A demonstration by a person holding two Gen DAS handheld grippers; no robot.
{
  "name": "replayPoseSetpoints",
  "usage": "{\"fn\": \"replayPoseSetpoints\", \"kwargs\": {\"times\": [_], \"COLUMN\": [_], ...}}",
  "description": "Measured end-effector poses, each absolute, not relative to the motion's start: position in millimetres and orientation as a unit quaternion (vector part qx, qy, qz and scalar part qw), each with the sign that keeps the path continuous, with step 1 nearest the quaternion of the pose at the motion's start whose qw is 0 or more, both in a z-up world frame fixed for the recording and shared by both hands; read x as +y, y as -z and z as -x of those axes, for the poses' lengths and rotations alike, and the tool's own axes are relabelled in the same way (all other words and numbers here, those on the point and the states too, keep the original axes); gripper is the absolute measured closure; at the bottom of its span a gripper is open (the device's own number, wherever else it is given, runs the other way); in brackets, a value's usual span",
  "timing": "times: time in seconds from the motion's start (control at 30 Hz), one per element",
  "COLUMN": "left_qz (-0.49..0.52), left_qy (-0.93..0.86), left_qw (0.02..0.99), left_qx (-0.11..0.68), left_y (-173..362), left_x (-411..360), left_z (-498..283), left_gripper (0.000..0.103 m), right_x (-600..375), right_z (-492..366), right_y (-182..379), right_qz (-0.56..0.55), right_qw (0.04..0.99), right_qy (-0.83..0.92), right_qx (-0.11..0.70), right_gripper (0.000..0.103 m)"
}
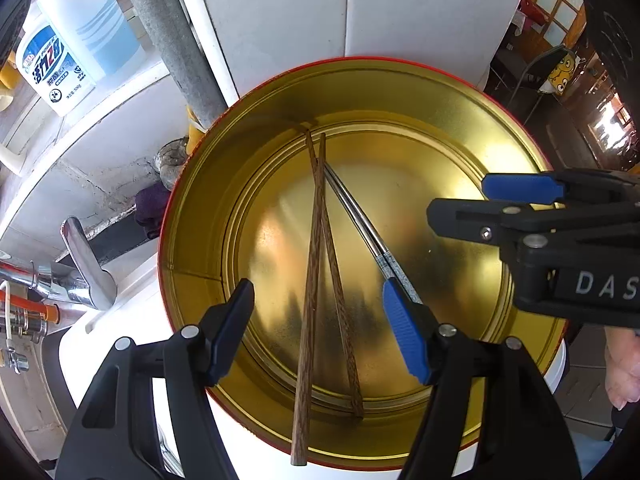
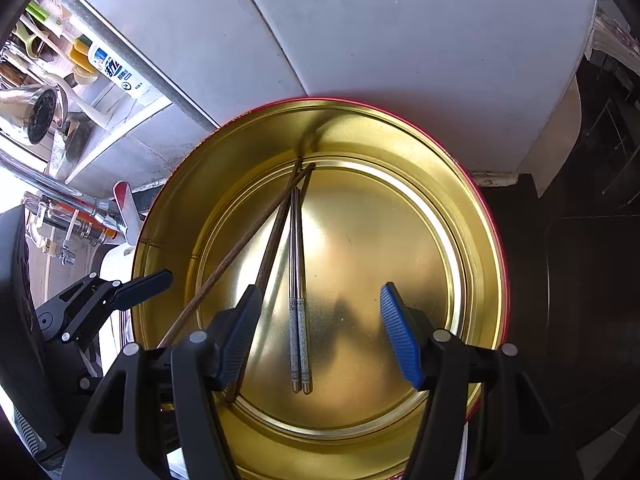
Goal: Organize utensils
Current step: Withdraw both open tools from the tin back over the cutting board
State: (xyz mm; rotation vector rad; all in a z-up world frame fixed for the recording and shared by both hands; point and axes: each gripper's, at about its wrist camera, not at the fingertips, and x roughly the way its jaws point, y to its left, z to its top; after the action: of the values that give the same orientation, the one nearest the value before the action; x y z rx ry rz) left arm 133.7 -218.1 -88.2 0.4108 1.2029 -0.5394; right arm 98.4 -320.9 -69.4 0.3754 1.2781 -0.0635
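A round gold tin with a red rim [image 1: 472, 120] [image 2: 472, 208] holds two wooden chopsticks [image 1: 316, 264] [image 2: 236, 252] and a pair of metal chopsticks [image 1: 360, 220] [image 2: 298, 280]. The wooden ones cross near their far tips; one rests over the near rim. The metal pair lies flat, side by side. My left gripper [image 1: 320, 328] is open and empty above the wooden chopsticks. My right gripper [image 2: 320, 332] is open and empty above the handle ends of the metal pair; it also shows in the left wrist view [image 1: 460, 200], over the tin's right side.
The tin sits on a white surface in front of a white tiled wall [image 1: 320, 8]. A chrome tap [image 1: 84, 264] and pipes stand to the left. A detergent bottle [image 1: 56, 64] and a grey pipe [image 1: 168, 32] are at the back left. A dark room lies to the right.
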Motion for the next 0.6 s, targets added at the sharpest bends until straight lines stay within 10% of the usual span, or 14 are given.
{"fn": "replayPoseSetpoints", "kwargs": {"times": [0.6], "left_qz": [-0.055], "left_qy": [0.245], "left_qw": [0.852], "left_qx": [0.459], "left_y": [31.6], "left_x": [-92.1], "left_z": [-53.2], "left_gripper": [0.026], "right_x": [-264.6], "right_z": [-22.0], "right_y": [-10.3], "right_qz": [-0.158], "right_qw": [0.900], "right_qy": [0.009], "right_qx": [0.407], "right_gripper": [0.009]}}
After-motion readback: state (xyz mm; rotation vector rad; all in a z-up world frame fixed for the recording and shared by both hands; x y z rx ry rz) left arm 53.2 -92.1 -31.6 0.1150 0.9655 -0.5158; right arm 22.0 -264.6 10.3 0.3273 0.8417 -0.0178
